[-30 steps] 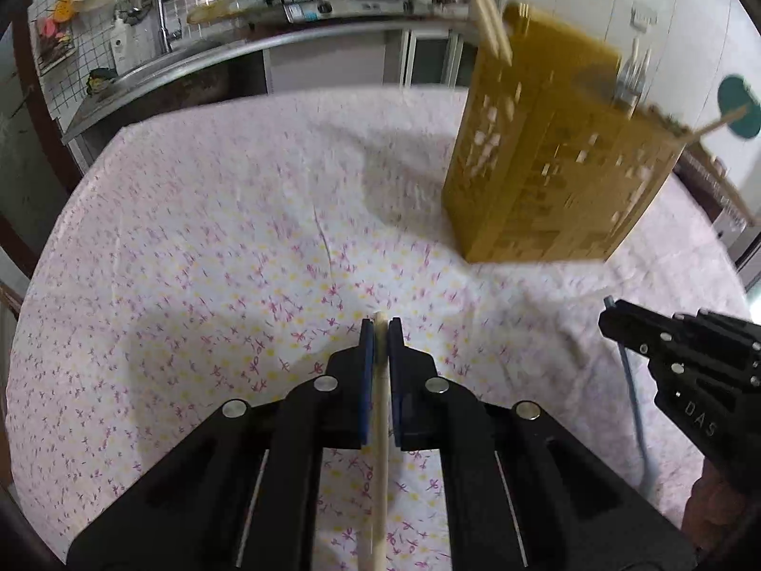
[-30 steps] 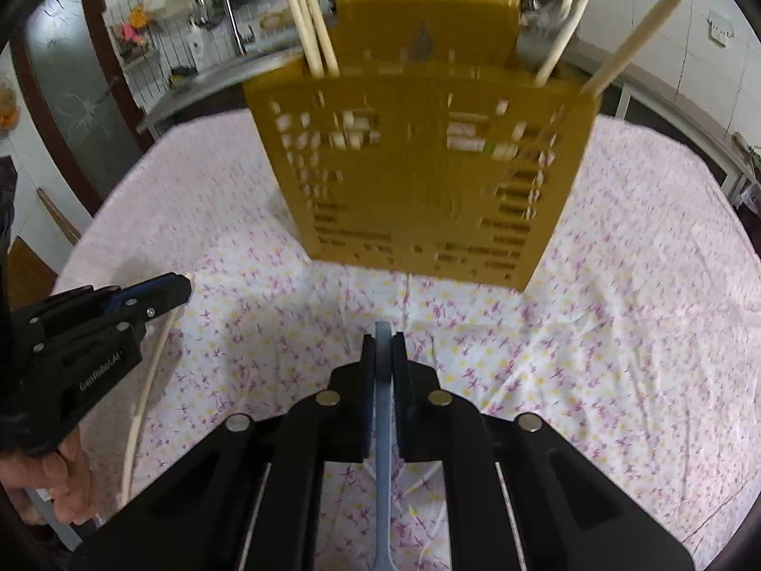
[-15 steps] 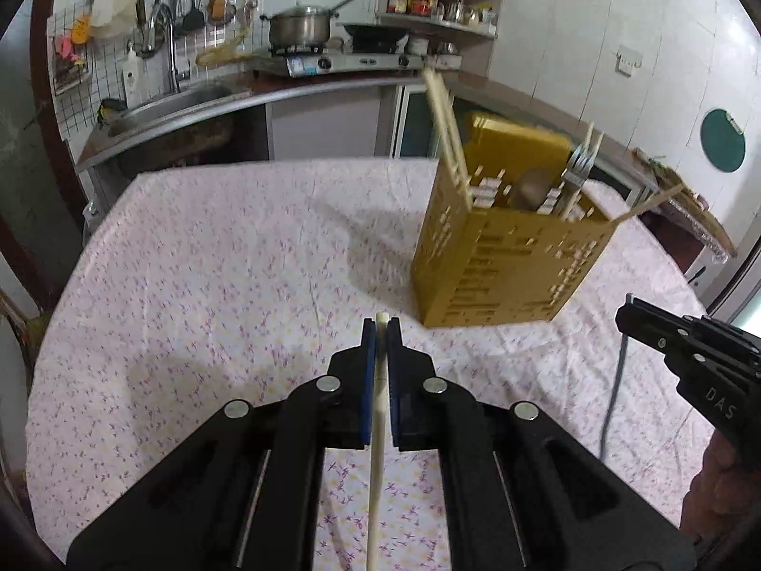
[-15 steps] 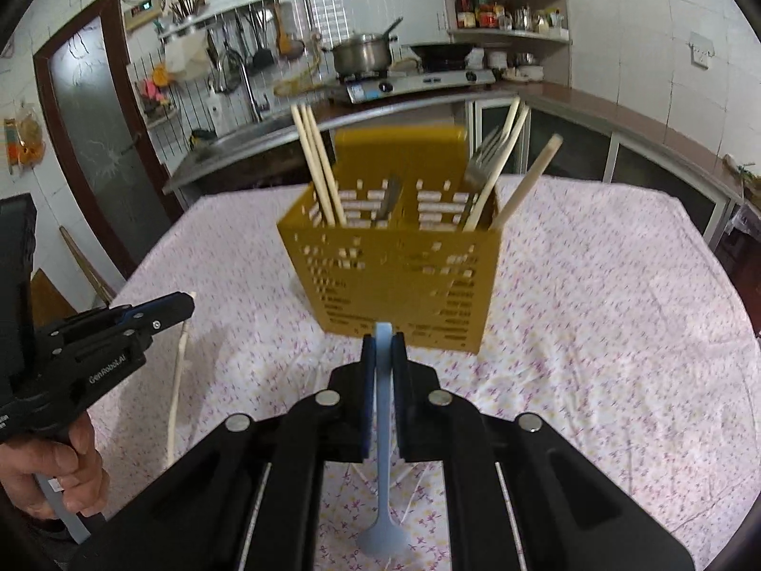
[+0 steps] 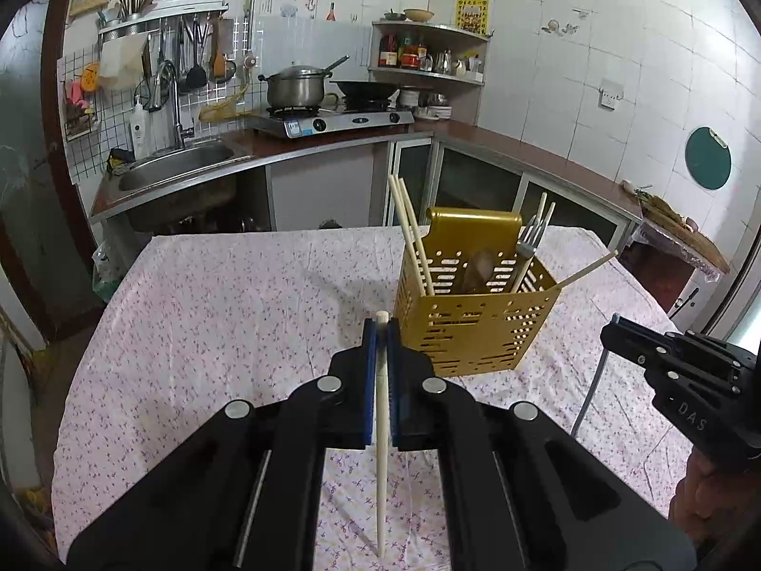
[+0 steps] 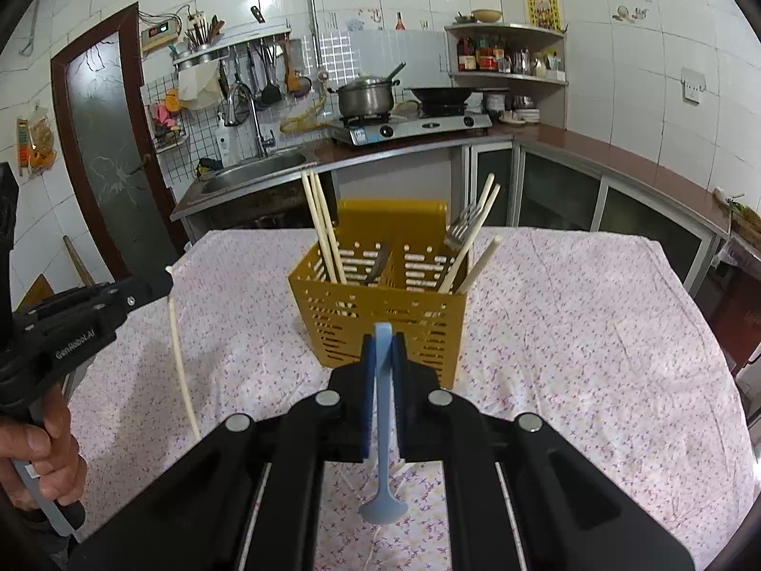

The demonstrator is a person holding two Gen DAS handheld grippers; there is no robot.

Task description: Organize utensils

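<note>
Both hands are rising off the flowered tabletop (image 5: 214,314). The left gripper (image 5: 380,333) is clamping a cream chopstick (image 5: 382,452); the right gripper (image 6: 383,347) is clamping a pale blue plastic spoon (image 6: 382,490), bowl hanging down. The yellow perforated utensil caddy (image 6: 380,304), filling the view a second ago, is now sitting lower at 12 o'clock, so insertion looks next. Caddy dividers and contents are only partly showing.

Room: you face white tiled walls (image 5: 547,71) | counter (image 5: 523,150) wraps the corner, with sink (image 5: 176,166), gas stove (image 5: 333,119), corner shelf (image 5: 428,71) | left: dark door (image 6: 109,142) | foreground: floral-clothed table (image 5: 214,309)
</note>
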